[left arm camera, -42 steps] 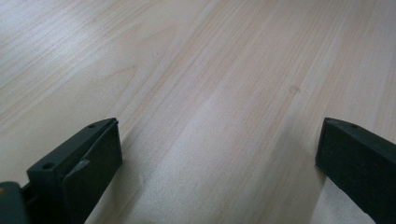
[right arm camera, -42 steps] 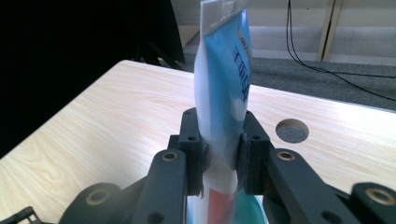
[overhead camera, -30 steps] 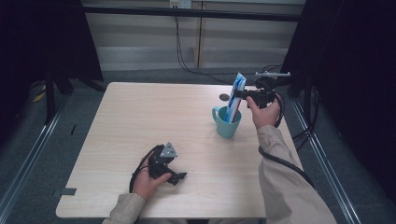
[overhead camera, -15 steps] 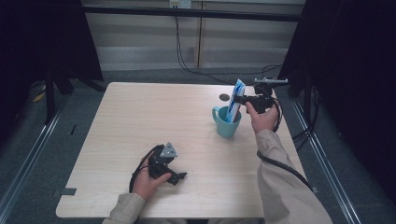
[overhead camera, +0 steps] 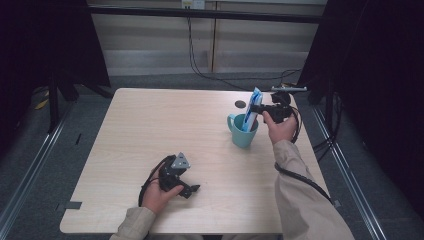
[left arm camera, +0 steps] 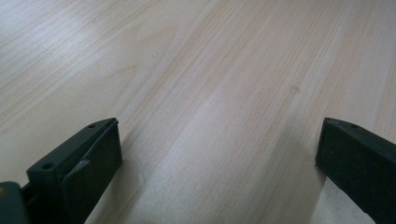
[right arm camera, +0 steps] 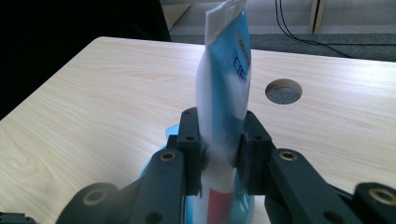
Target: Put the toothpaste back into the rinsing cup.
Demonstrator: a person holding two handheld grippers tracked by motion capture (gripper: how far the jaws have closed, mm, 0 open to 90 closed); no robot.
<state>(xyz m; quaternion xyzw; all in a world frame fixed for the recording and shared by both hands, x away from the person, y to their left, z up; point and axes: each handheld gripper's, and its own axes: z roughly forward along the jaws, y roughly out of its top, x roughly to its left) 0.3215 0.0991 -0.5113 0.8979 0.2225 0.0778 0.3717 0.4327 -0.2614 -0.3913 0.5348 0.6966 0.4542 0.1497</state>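
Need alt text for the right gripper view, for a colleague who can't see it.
The right tongs are shut on a blue and white tube standing upright, its lower end in a teal mug. Behind them lies a pale wooden table with a round hole.

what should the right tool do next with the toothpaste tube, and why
Probably ease the jaws open and let go. The right tool is clamped on the toothpaste tube, which stands upright with its lower end already down inside the teal mug. The tube looks placed, so releasing it should leave it leaning in the mug. The left tool rests open on the table.
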